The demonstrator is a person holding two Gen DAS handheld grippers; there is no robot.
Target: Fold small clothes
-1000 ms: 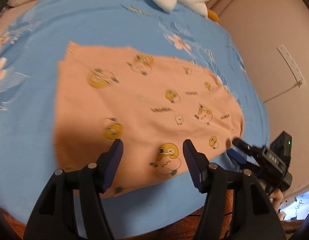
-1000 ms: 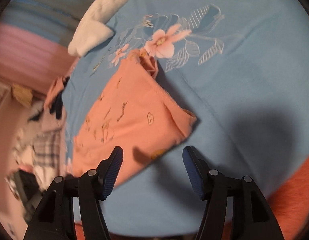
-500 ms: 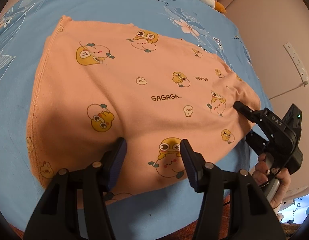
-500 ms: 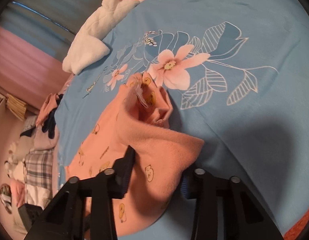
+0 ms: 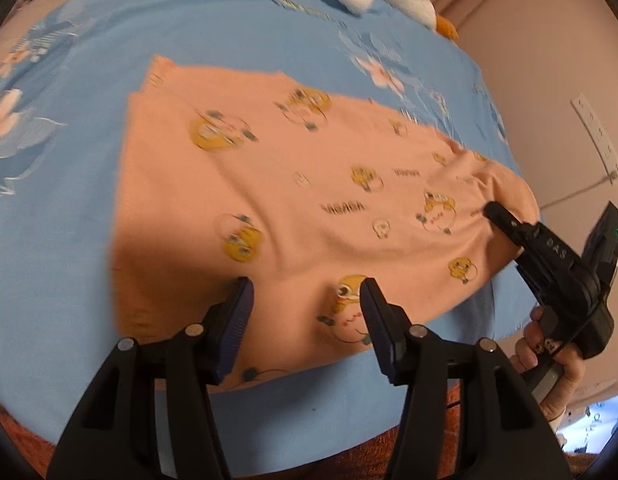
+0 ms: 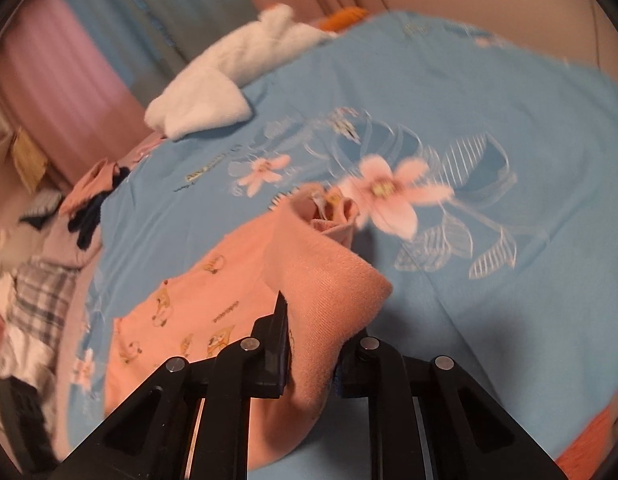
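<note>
Bed with a blue floral sheet [image 5: 89, 240], pink wall behind, a white plush toy [image 6: 213, 92] near the far edge. We see the peach garment [image 5: 309, 200], printed with little ducks, spread flat mid-bed.

Our right gripper [image 6: 313, 344] has just been closing and now pinches the garment's right-hand edge, cloth bunched between the pads and lifted off the sheet; we judge this the start of a fold across.

Our left gripper [image 5: 307, 312] hovers over the near hem, jaws apart, clamping nothing, likely poised to take the matching edge so the fold stays square.
</note>
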